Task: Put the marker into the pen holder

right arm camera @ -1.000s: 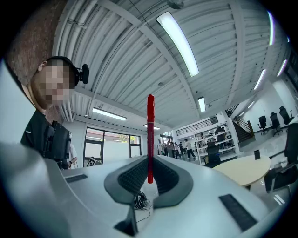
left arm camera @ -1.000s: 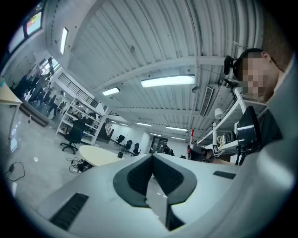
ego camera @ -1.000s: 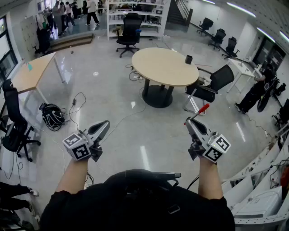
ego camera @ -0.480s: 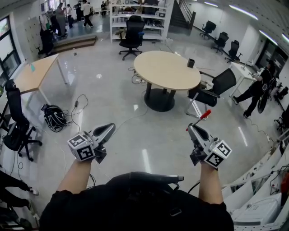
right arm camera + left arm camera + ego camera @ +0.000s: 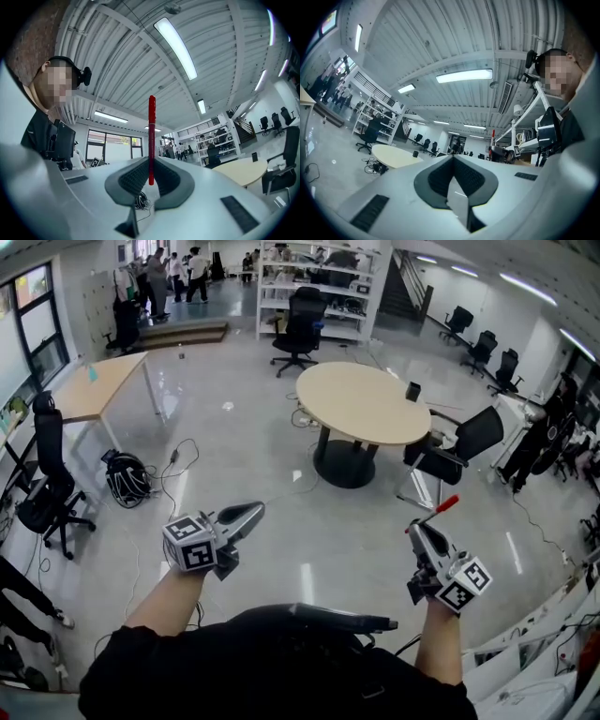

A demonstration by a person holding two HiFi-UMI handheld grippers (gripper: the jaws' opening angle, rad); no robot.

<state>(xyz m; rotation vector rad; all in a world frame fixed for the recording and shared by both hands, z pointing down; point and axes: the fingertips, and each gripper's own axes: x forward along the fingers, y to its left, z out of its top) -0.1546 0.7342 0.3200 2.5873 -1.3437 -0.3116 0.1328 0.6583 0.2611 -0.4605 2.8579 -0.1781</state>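
- Right tool [image 5: 419, 529] pinched the red marker [image 5: 444, 506] by its lower end. The rest stood clear past the tips, likely so it could go in end-first.
- Left tool [image 5: 251, 513] was pressed together and empty, probably just idle.
- Both hung over bare floor [image 5: 281, 474], well short of the round desk [image 5: 370, 404].
- A dark cup [image 5: 413, 391] near the desk's far edge may have been the holder.
- A chair [image 5: 459, 448] crowded the desk's right side, while its near side lay open.
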